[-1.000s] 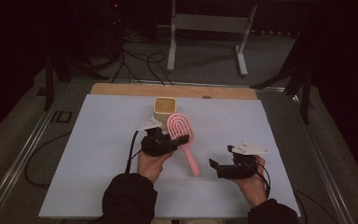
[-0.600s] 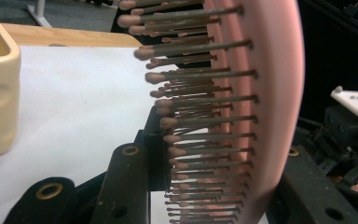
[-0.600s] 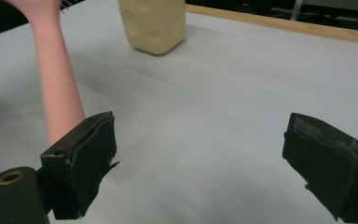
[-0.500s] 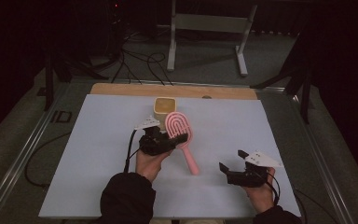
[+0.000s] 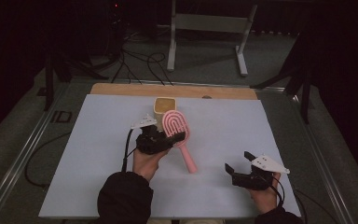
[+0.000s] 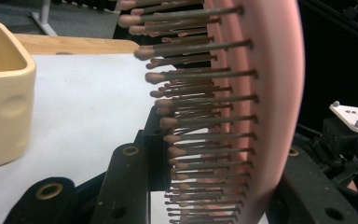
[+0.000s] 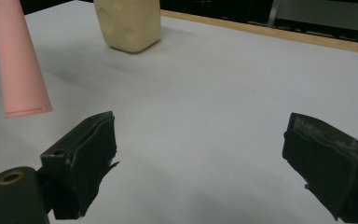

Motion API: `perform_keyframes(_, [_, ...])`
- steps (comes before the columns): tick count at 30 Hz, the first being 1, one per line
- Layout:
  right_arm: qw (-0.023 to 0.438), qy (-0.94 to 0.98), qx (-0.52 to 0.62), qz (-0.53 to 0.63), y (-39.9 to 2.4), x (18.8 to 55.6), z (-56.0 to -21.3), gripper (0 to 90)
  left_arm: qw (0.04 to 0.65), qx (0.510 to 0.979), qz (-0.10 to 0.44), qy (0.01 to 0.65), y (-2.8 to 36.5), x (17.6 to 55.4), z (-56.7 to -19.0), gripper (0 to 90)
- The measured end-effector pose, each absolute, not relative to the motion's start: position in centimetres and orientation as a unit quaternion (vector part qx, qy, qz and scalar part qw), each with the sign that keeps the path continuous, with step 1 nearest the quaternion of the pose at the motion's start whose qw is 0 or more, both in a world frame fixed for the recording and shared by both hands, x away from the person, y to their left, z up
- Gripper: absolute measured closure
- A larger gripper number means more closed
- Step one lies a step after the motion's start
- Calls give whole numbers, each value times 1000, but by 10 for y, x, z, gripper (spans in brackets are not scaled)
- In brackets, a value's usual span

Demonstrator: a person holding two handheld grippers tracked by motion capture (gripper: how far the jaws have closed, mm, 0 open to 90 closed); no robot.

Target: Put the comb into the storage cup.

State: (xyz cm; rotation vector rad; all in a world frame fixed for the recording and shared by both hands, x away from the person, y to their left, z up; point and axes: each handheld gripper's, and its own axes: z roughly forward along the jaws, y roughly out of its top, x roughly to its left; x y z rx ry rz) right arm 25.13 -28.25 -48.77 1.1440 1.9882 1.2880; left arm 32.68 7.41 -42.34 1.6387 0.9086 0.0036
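The pink hairbrush (image 5: 176,130) is clamped at its head by the left gripper (image 5: 161,139), just in front of the one cream cup (image 5: 164,105); its handle is slanted toward the right gripper (image 5: 239,162), whose jaws are spread wide over bare white table (image 5: 223,116) with nothing between them. The bristles (image 6: 200,112) are seen from the side in the left gripper view; the handle's cut end (image 7: 24,111) is seen in the right gripper view. One brush, one cup and two grippers are counted.

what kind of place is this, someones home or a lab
Probably a lab or recording studio, not a home: a white-covered table in a dark room, loose cables on the floor, a metal stand behind, and hand-held grippers working a pink hairbrush.
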Motion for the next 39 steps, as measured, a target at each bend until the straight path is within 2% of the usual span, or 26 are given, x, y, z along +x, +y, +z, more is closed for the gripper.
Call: perform_keyframes(39, [247, 735, 419, 472, -281, 253, -492, 96, 595, 703, 30, 389, 89, 334, -404, 648])
